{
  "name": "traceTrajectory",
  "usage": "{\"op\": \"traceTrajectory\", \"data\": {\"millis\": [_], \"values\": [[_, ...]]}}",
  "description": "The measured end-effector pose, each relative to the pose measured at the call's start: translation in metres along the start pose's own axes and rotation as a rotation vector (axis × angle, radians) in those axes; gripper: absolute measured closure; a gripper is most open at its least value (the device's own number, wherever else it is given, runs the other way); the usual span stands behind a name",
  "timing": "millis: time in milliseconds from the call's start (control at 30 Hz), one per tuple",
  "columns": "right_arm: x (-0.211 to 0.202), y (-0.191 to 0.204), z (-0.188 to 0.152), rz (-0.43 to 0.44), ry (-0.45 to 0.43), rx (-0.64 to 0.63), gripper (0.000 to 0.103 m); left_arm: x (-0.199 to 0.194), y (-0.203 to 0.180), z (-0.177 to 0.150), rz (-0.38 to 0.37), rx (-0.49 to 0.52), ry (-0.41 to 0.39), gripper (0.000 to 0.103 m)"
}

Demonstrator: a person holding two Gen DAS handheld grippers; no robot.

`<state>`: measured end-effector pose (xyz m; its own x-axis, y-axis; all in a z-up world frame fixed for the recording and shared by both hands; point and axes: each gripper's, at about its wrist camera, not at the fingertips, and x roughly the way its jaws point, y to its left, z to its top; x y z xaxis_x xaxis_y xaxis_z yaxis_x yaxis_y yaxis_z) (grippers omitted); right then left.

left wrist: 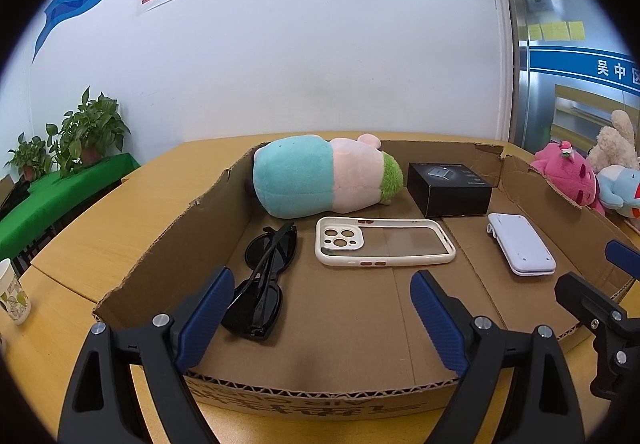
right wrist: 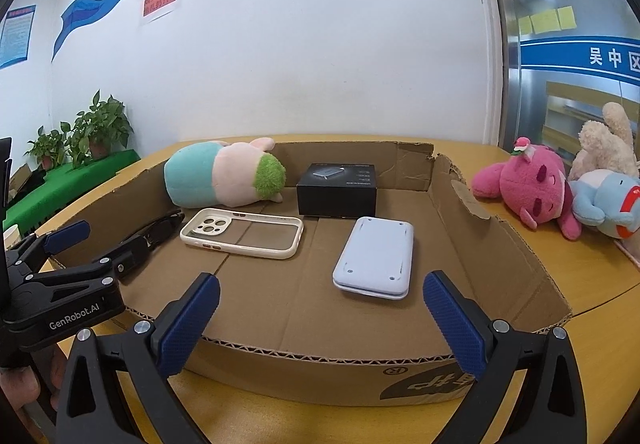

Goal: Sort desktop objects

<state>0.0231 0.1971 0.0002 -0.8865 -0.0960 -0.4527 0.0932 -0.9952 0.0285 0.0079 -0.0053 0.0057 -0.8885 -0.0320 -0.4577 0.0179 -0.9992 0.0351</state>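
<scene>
Two grippers hover at the near edge of the cardboard tray (right wrist: pixel 500 244), both spread wide and holding nothing: the left gripper (left wrist: pixel 322 308) over the tray's left half, the right gripper (right wrist: pixel 320 314) facing the pale folded gadget (right wrist: pixel 374 258). Inside the tray lie one pair of sunglasses (left wrist: pixel 264 276), one phone case (left wrist: pixel 384 240), one black box (left wrist: pixel 450 188), the one gadget, and one plush toy (left wrist: pixel 320 176) at the back. Three more plush toys (right wrist: pixel 560 188) sit on the table outside the tray, to the right. As I judge it, the sunglasses are the tricky pick: thin, glossy arms could slip or twist between the pads. A low approach might also catch the tray's ragged wall and shove the whole tray along the table (left wrist: pixel 100 212).
</scene>
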Motion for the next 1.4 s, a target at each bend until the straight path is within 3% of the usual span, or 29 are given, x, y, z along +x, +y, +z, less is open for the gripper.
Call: {"op": "traceTrajectory", "data": {"millis": [1400], "values": [[-0.0038, 0.001, -0.0003, -0.016, 0.004, 0.007, 0.0, 0.0017, 0.0016, 0.0012, -0.022, 0.011, 0.001, 0.012]]}}
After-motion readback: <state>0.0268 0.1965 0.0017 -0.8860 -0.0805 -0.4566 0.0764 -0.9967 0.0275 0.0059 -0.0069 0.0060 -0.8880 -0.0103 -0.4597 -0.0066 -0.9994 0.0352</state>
